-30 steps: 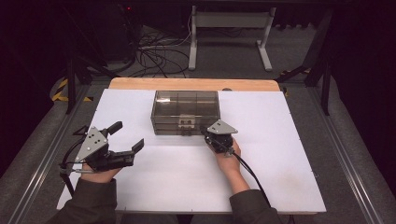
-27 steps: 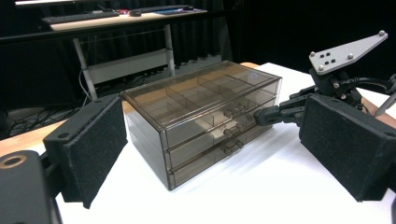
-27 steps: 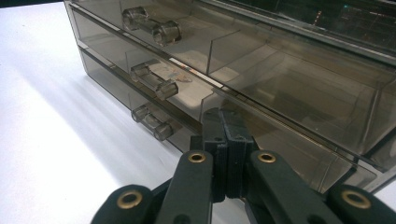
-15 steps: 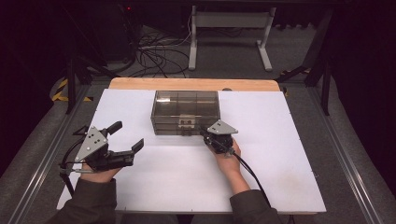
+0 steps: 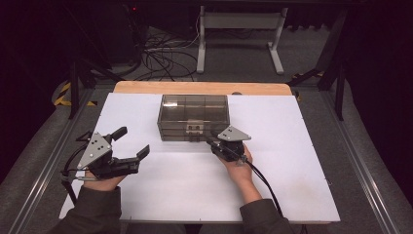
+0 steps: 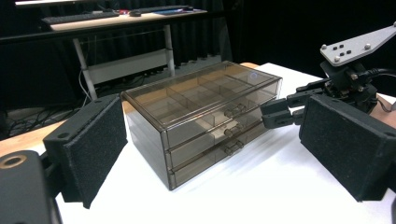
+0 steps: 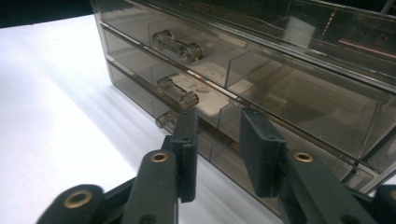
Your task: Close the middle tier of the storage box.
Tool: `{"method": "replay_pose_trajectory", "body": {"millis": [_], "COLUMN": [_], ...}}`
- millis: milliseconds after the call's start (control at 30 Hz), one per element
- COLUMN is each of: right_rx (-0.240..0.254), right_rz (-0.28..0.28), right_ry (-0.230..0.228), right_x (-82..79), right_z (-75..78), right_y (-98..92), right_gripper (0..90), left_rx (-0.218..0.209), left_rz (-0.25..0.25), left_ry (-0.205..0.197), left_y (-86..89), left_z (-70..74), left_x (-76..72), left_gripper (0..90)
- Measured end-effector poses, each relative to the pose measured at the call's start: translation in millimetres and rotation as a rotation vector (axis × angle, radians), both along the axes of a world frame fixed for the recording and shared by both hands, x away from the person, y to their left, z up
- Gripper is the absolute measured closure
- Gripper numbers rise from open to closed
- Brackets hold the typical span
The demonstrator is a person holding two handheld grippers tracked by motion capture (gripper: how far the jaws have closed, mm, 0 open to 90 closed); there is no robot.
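- Right now the smoky, see-through plastic drawer chest (image 5: pixel 193 117) with three stacked drawers sits at the far middle of the white table top (image 5: pixel 292 161), its knobbed fronts facing me.
- Down at its lowest drawer, the clear bar handle (image 7: pixel 167 119) lies just off my right gripper's (image 7: pixel 215 140) left pad, to its outer side, not between the pads.
- That right gripper's jaws have just been opening; they stand a little apart with nothing pinched between them, their tips close up to the bottom drawer front.
- From above, my right gripper (image 5: pixel 219 140) sits at the chest's front right corner, its cable trailing back along my forearm.
- Well off to the left, my left gripper (image 5: pixel 131 146) rests near the table edge, jaws spread wide and empty, pointing towards the chest.
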State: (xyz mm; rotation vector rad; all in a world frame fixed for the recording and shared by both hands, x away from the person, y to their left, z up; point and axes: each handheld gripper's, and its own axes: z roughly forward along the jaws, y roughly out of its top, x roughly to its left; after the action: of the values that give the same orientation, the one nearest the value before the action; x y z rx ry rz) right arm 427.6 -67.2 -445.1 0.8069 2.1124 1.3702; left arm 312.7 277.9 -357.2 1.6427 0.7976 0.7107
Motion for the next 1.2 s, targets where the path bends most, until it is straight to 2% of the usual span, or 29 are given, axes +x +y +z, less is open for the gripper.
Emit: {"method": "replay_pose_trajectory", "body": {"millis": [367, 533, 867, 1200], "right_rx": [0.071, 0.088, 0.118, 0.151], "right_rz": [0.007, 0.004, 0.011, -0.003], "right_ry": [-0.003, -0.004, -0.019, -0.020], "right_x": [-7.9, -10.5, -17.4, -25.1], "right_z": [15.7, 20.9, 29.9, 39.4], "right_y": [-10.0, -14.9, -19.5, -32.9], "right_gripper": [49.6, 43.0, 33.8, 24.3], "left_rx": [0.000, -0.004, -0.002, -0.003], "left_rz": [0.000, -0.002, -0.004, -0.005], "left_ry": [-0.001, -0.001, -0.005, -0.007], "left_y": [-0.2, -0.4, -0.8, -0.5], "left_z": [-0.1, 0.6, 1.8, 2.5], "left_x": [-0.1, -0.7, -1.6, -2.1], "left_gripper": [8.4, 8.5, 8.4, 8.5]}}
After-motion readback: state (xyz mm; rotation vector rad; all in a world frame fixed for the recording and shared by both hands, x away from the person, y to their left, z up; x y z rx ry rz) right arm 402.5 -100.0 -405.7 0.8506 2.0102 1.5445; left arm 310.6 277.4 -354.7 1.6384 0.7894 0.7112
